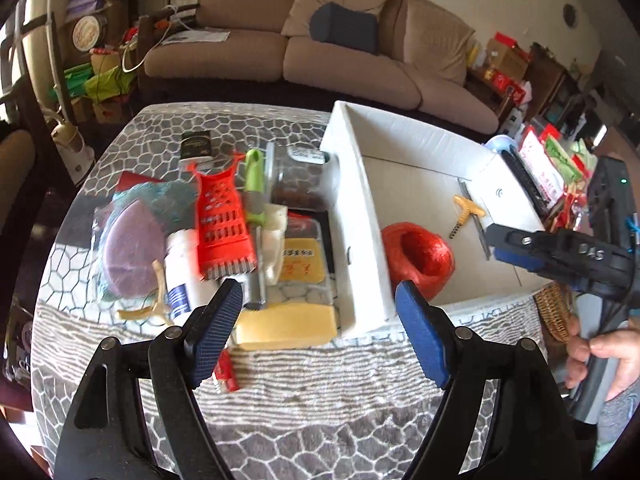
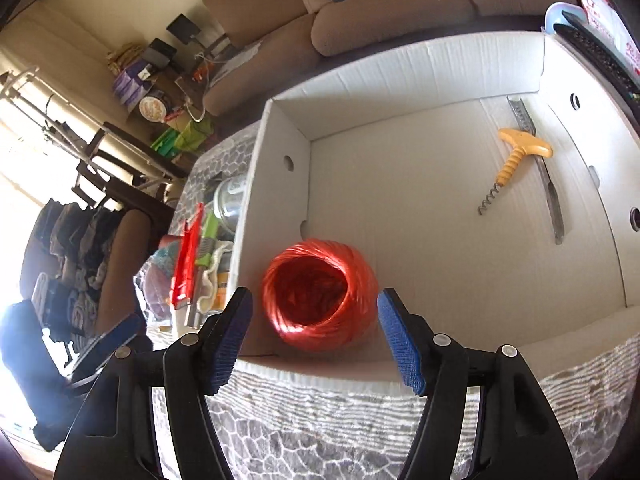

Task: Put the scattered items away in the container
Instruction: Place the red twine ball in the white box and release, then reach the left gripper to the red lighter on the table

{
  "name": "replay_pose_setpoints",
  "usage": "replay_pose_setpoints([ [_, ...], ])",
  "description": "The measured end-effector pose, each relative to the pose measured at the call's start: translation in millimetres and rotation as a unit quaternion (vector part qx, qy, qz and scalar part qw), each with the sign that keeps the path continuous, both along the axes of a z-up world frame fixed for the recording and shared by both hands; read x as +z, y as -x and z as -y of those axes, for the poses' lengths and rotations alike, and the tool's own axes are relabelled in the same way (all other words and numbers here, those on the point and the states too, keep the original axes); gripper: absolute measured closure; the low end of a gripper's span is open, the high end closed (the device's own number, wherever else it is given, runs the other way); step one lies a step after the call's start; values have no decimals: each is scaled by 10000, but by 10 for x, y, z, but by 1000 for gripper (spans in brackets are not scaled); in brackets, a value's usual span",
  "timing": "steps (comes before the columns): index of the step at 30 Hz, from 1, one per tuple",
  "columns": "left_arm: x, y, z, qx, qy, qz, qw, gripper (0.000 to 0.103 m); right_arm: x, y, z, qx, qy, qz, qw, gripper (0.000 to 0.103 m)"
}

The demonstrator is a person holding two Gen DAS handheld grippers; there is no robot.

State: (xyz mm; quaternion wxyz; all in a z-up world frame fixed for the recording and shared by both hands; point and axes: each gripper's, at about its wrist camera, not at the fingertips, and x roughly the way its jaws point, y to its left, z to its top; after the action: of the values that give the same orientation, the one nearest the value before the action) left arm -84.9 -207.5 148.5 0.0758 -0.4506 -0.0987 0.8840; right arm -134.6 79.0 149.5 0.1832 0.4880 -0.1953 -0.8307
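Your left gripper (image 1: 320, 336): jaws wide apart, empty.
Pile: the red grater (image 1: 224, 228) lay just beyond, long axis pointing away.
Your right gripper (image 2: 316, 340): jaws apart, empty, over the white box (image 2: 400, 68), farther from it.

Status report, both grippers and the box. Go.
Left gripper open, empty, over the pile. Right gripper open, red twine ball loose in the white box. Corkscrew also boxed. Nothing blocking.
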Motion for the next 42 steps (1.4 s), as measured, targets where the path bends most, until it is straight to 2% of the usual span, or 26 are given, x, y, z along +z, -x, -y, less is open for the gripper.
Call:
replay_pose_setpoints([
  [4,-260,-213,367,431,-3,180,9989,26,198,-317,30,26,42,-399,9992,32],
  [8,-562,-358,552,807,228,267,9961,26,204,-553,150,162,1,-493,9987,32],
  [12,-862,-389,527,990,394,389,9935,26,130,-780,361,378,-33,-537,9978,32],
  [17,-1145,-306,356,1129,926,200,9891,28,-2,-1094,675,689,-299,-708,9947,32],
  [19,-1235,-259,315,1167,1009,191,9878,28,-75,-1166,762,809,-347,-686,9938,32],
  [20,-1282,-235,314,1161,965,235,9883,29,-114,-1190,793,858,-340,-651,9936,32],
  [22,-1367,-205,309,1102,858,336,9896,40,-189,-1207,833,937,-322,-565,9935,32],
  [23,-1407,-198,311,1079,855,386,9897,52,-225,-1213,846,949,-331,-539,9935,32],
  [25,-1405,-229,348,1107,838,302,9899,64,-285,-1201,861,974,-339,-491,9935,32],
  [26,-1399,-246,401,1162,732,290,9901,77,-312,-1191,870,984,-334,-463,9935,32],
  [27,-1393,-263,469,1207,570,293,9906,79,-338,-1182,872,987,-324,-442,9936,32],
  [29,-1392,-288,589,1211,258,363,9916,79,-381,-1187,891,992,-309,-411,9937,32],
  [33,-1302,-405,705,1087,4,413,9932,80,-445,-1202,945,1051,-238,-334,9936,32],
  [37,-1048,-599,708,659,25,330,9973,81,-450,-1244,1022,1181,-23,-305,9925,32],
  [42,-705,-760,728,328,31,314,9990,81,-402,-1300,1172,1409,-64,-423,9891,32],
])
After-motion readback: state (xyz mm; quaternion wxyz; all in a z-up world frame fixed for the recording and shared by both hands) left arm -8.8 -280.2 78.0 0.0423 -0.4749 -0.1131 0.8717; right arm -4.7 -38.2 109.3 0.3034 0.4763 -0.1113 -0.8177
